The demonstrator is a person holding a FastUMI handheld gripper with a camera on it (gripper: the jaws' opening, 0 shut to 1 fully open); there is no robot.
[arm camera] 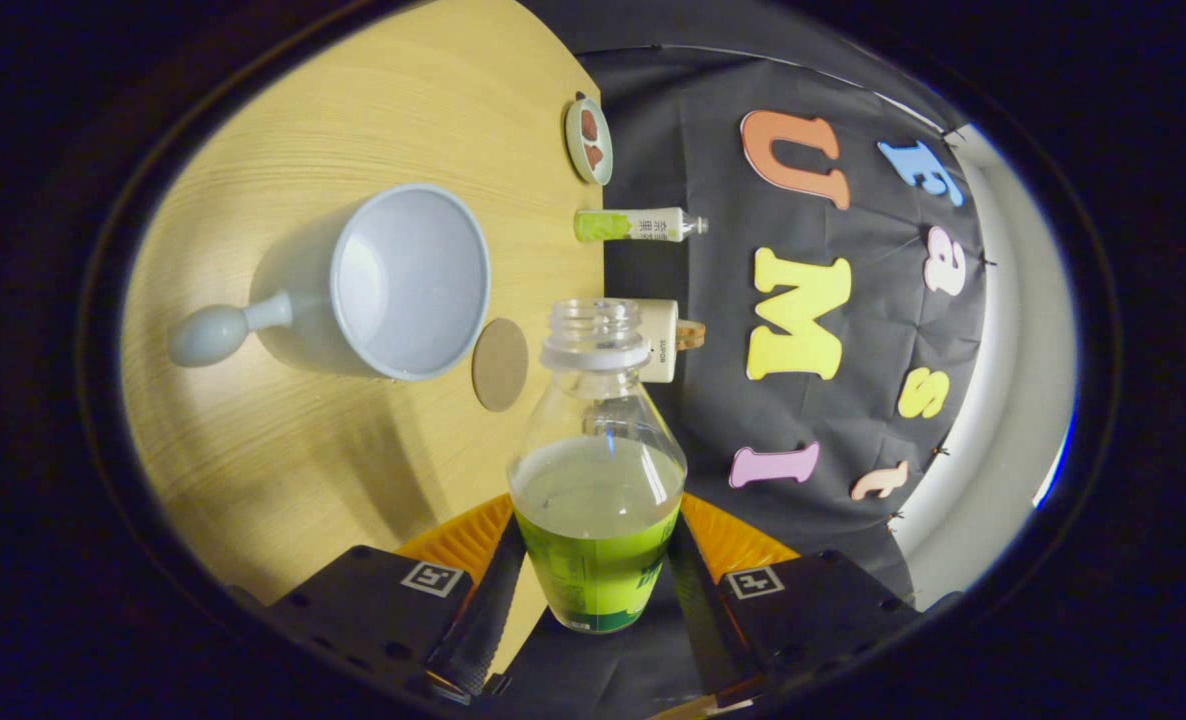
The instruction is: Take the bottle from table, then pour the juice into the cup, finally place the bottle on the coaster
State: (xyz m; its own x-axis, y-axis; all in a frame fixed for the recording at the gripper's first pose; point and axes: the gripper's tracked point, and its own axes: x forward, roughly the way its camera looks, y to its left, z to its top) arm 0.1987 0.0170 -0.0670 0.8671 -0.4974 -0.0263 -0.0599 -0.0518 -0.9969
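A: Clamped on the bottle (597,470), both fingers (493,580) pressing its labelled lower body, jaws closed to its width. Cap off, mouth open, juice up to about the shoulder.

B: And rolled right over sideways, going by the table (283,440) standing on edge. Neck pointing past the coaster (500,364), toward the cup (408,282) but short of its rim.

A: So likely risk: spilling onto wood or coaster if tipped further before reaching over the rim.

B: Also slipping. Smooth label, heavy liquid, grip low on the body.

A: Worth watching the long handle (215,331) too; easily knocked, cup easily turned.

B: Behind the neck, a small bottle (638,225), a white container (661,340), a dish (588,140) at the table's edge. Close enough to clip on a wide swing.
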